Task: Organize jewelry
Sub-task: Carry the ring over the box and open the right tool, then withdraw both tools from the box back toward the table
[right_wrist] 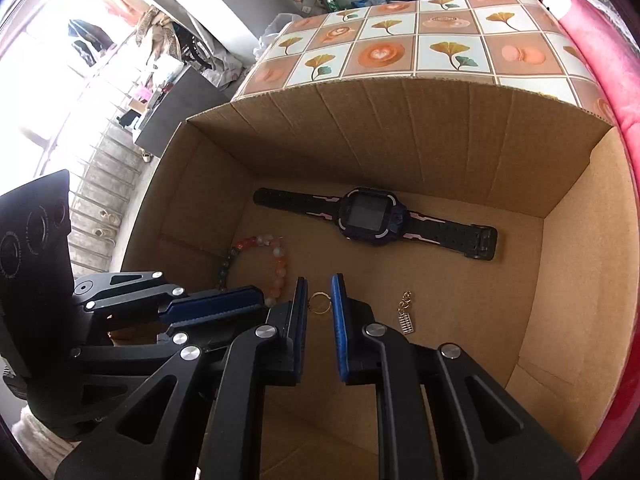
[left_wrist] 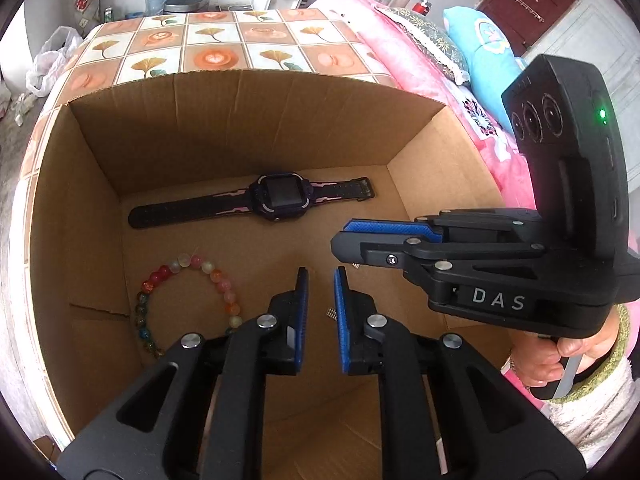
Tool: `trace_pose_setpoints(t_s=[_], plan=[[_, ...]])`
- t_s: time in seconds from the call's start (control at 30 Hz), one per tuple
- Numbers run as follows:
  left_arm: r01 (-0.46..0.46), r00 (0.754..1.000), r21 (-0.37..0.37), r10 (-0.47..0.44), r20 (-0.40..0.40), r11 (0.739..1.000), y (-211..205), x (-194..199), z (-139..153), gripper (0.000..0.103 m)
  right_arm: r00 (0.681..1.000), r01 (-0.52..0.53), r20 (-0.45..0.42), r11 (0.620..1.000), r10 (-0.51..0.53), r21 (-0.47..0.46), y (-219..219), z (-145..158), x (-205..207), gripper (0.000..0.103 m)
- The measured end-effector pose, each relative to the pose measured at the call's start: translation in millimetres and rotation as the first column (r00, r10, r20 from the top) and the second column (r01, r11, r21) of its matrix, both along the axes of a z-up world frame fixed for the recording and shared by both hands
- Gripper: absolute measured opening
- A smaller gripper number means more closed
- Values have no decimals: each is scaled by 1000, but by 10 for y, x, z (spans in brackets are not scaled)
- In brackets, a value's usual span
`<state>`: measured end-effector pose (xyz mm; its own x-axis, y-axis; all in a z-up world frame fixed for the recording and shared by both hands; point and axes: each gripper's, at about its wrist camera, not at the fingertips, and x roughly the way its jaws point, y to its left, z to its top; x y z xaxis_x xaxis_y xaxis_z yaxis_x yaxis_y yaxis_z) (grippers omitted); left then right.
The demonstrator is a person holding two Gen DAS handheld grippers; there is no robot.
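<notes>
An open cardboard box holds a black watch lying flat along its far wall, also seen in the right wrist view. A bracelet of coloured beads lies at the left of the box floor. A thin gold ring and a small gold charm rest on the floor nearer the front. My left gripper hangs over the floor, pads a narrow gap apart, nothing between them. My right gripper hovers above the ring with an equally slim, empty gap. It reaches in from the right.
The box stands on a table with a leaf-and-flower tiled cloth. A pink bed cover runs along the right side. A person's hand in a fuzzy sleeve holds the right gripper's handle. Both grippers are close together over the box.
</notes>
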<state>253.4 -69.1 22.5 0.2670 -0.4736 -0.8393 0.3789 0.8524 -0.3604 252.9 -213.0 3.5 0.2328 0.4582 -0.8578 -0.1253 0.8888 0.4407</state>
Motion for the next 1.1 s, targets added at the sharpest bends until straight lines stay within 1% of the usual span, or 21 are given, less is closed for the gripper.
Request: trace_pose_setpoints(t_s=[0.17, 0.3, 0.4, 0.43, 0.47, 0.5, 0.6, 0.67, 0.77, 0.83, 0.87, 0.9, 0.97, 1.0, 1.07, 1.1], plan=[[-8, 1000, -6, 8, 14, 1000, 36, 2, 53, 12, 1000, -1, 20, 1000, 1, -24, 9, 61, -20, 13], [-15, 999, -1, 15, 42, 1000, 72, -52, 127, 12, 1000, 0, 30, 1000, 1, -30, 13, 83, -36, 13], [-14, 997, 1, 14, 72, 1000, 99, -97, 195, 12, 999, 5, 40, 1000, -5, -16, -14, 108, -46, 13], [-15, 996, 2, 14, 86, 1000, 112, -122, 227, 13, 999, 8, 43, 1000, -8, -7, -28, 118, -50, 15], [-16, 995, 1, 16, 96, 1000, 127, -150, 262, 15, 999, 16, 48, 1000, -16, 7, -49, 135, -61, 22], [-18, 994, -3, 18, 105, 1000, 145, -165, 292, 16, 998, 27, 57, 1000, -27, 14, -75, 165, -74, 27], [-27, 989, -23, 30, 144, 999, 206, -257, 410, 16, 994, 36, 97, 999, -40, 38, -125, 281, -149, 27], [-24, 983, -39, 31, 181, 999, 247, -354, 500, 16, 988, 40, 149, 997, -48, 59, -170, 437, -277, 27], [-28, 966, -62, 43, 255, 998, 347, -583, 660, 16, 967, 39, 250, 997, -56, 70, -227, 714, -545, 27], [-35, 950, -95, 62, 307, 995, 456, -818, 759, 17, 943, 32, 329, 997, -55, 74, -266, 908, -796, 27], [-35, 942, -106, 68, 327, 994, 492, -914, 788, 17, 928, 25, 370, 997, -53, 79, -287, 1004, -942, 27], [-34, 930, -119, 75, 360, 992, 544, -1066, 814, 19, 908, 16, 415, 996, -50, 84, -306, 1091, -1135, 27], [-27, 906, -136, 82, 416, 990, 622, -1379, 805, 25, 879, 9, 474, 997, -45, 78, -331, 1173, -1437, 27], [-21, 899, -144, 81, 430, 989, 645, -1493, 781, 25, 863, 3, 504, 997, -40, 74, -339, 1186, -1635, 27], [-5, 894, -149, 71, 443, 989, 669, -1765, 667, 26, 847, 6, 530, 998, -40, 67, -349, 1127, -1930, 28], [-4, 895, -153, 71, 440, 988, 664, -1855, 609, 26, 847, 14, 529, 998, -45, 63, -352, 1072, -2054, 28]])
